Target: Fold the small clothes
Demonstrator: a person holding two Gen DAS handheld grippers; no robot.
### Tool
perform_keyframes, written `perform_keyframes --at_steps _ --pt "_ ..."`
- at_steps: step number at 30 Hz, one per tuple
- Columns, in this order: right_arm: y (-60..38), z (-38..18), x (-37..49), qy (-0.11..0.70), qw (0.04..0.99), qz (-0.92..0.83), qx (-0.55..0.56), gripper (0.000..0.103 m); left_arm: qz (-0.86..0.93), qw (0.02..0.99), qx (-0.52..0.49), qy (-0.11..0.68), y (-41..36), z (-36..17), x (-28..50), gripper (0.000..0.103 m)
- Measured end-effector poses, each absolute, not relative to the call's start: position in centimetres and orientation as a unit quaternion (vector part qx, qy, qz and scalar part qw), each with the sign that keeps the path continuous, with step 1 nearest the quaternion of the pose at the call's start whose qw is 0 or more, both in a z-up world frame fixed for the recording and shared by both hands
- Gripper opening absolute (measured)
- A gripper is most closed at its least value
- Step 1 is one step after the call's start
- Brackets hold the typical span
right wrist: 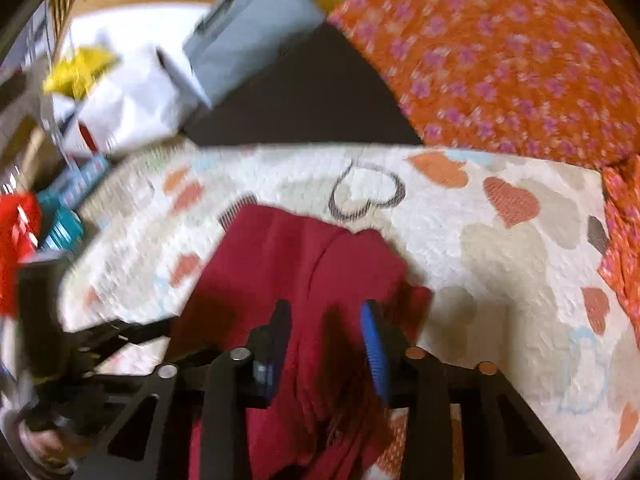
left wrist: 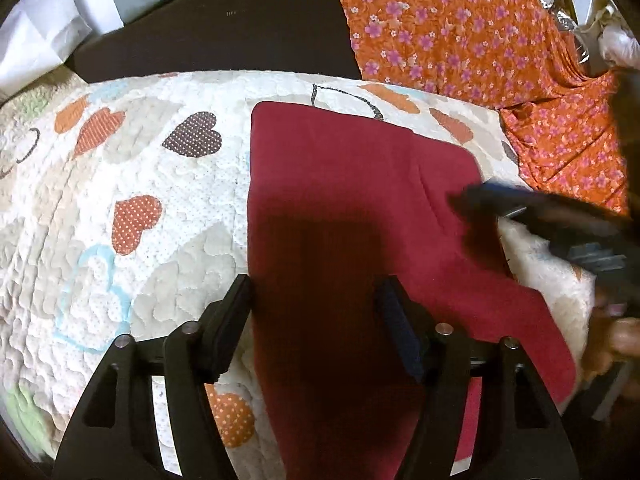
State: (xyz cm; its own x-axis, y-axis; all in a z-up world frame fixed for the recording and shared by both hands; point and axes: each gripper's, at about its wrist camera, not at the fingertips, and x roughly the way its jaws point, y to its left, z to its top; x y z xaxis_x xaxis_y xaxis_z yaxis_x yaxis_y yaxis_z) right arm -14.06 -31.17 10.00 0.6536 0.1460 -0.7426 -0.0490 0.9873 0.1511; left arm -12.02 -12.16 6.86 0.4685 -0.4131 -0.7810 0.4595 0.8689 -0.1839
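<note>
A dark red cloth (left wrist: 340, 200) lies on a heart-patterned quilt (left wrist: 140, 240), long side running away from me. My left gripper (left wrist: 316, 288) hovers open over the cloth's near left part, its left finger (left wrist: 232, 320) above the quilt just off the cloth's edge, nothing pinched. From the right, my blurred right gripper (left wrist: 460, 200) reaches onto the cloth's right edge. In the right wrist view the red cloth (right wrist: 312, 264) is bunched and wrinkled and fills the gap between the fingers of the right gripper (right wrist: 326, 312), which is shut on it.
An orange flowered fabric (left wrist: 480, 40) lies past the quilt at the far right. A dark surface (left wrist: 220, 32) runs behind the quilt. White bags and a grey box (right wrist: 248, 28) stand at the far left, with red and teal items (right wrist: 24, 232) beside them.
</note>
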Motion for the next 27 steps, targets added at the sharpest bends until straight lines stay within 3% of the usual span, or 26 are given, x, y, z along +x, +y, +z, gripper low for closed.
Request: perform_keyframes --at_steps 3,10,17,22,27 --pt "-31.2 6.3 -11.7 0.459 0.888 0.027 0.02 0.029 -0.254 0.856 0.031 0.449 -12.8 6.8 -11.9 0.066" --pt "-31.1 9.7 -16.5 0.43 0.896 0.08 0.07 0.029 -0.251 0.857 0.032 0.448 -12.9 6.7 -11.8 0.068" --pt "-26.8 5.6 -20.6 0.444 0.893 0.053 -0.052 0.029 -0.243 0.864 0.05 0.438 -13.2 6.9 -12.9 0.069" --pt "-28.0 8.0 -21.7 0.432 0.9 0.058 0.016 0.029 -0.227 0.88 0.068 0.411 -12.7 8.4 -14.3 0.069" --pt "-29.5 11.6 -23.6 0.375 0.922 0.046 0.087 0.035 -0.201 0.896 0.066 0.39 -11.8 10.1 -15.6 0.069"
